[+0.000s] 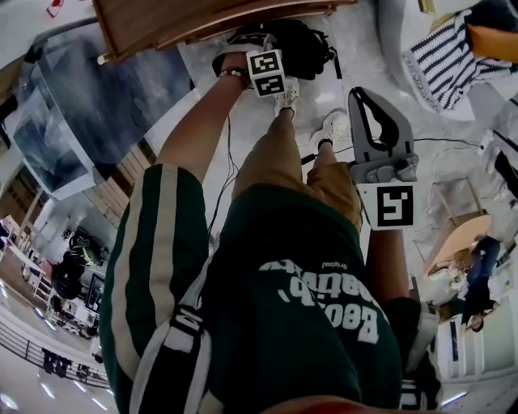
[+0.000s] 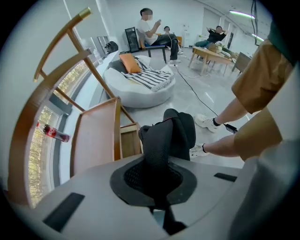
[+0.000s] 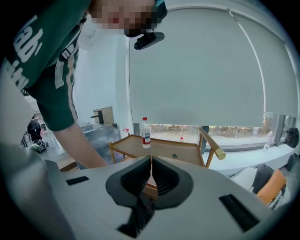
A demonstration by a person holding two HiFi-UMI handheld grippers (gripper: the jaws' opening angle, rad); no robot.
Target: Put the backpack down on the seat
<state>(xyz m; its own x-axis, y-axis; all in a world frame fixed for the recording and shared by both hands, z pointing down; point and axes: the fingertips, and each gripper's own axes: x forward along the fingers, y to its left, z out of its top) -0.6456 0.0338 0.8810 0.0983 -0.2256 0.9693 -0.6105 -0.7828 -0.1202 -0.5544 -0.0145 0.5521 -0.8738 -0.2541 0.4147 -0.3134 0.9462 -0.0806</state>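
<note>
The black backpack (image 2: 177, 130) stands on the floor next to a wooden chair (image 2: 96, 140), whose seat is bare. My left gripper (image 2: 157, 164) is shut on a black mesh strap (image 2: 157, 145) that rises from the backpack. In the head view the left gripper (image 1: 257, 47) reaches down to the backpack (image 1: 295, 40) beside the chair (image 1: 194, 20). My right gripper (image 1: 362, 97) hangs by the person's right leg, away from the backpack. In the right gripper view its pads (image 3: 151, 176) meet with nothing between them.
The person's legs and white shoes (image 2: 206, 123) stand just right of the backpack. A white beanbag sofa with a striped blanket (image 2: 140, 86) lies behind, with a cable (image 2: 197, 93) on the floor. Seated people (image 2: 152, 30) are far back. A water bottle (image 3: 146, 132) stands on a wooden seat.
</note>
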